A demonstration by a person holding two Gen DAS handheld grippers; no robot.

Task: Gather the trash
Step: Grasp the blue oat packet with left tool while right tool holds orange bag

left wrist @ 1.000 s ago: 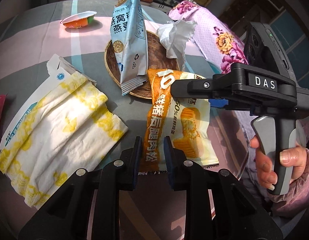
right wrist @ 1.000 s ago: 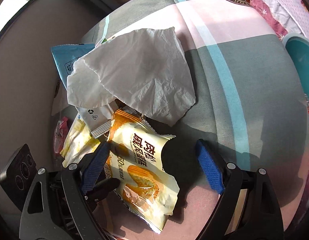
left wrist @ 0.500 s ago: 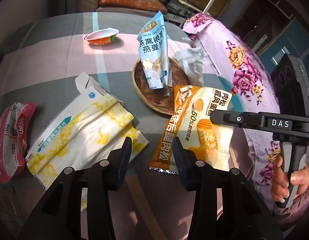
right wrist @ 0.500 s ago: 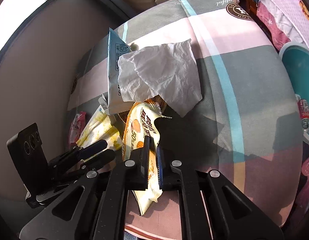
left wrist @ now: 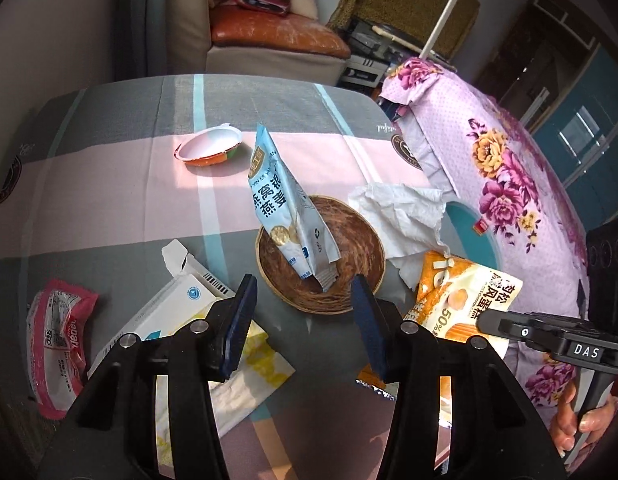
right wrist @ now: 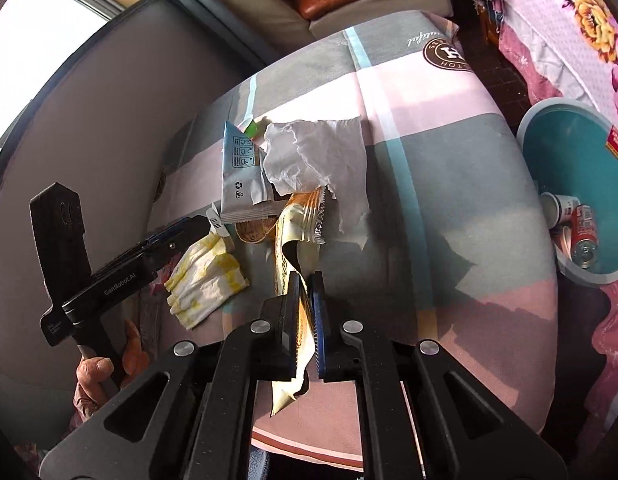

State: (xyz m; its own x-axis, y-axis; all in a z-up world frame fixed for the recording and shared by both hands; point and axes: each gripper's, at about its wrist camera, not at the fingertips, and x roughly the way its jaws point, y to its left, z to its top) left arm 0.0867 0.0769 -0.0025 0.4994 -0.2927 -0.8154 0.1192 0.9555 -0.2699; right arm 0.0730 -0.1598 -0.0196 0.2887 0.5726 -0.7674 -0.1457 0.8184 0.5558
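Right gripper (right wrist: 306, 296) clamped on orange wrapper (right wrist: 295, 236) | left gripper (left wrist: 303, 308) jaws just opening, nothing between | bare tablecloth (right wrist: 449, 208) at 3 o'clock

On the table (left wrist: 109, 184) a basket (left wrist: 365, 248) sits near the middle, with a pouch (left wrist: 281, 196) standing in it. Behind and to its left lies a cup (left wrist: 209, 148); to its right a tissue (left wrist: 405, 216), partly over a wrapper (left wrist: 461, 300). Left of the basket lie a box (left wrist: 181, 304) and a packet (left wrist: 57, 340). A basin (right wrist: 569, 184) sits off the table's right edge, with a can (right wrist: 585, 236) in it.
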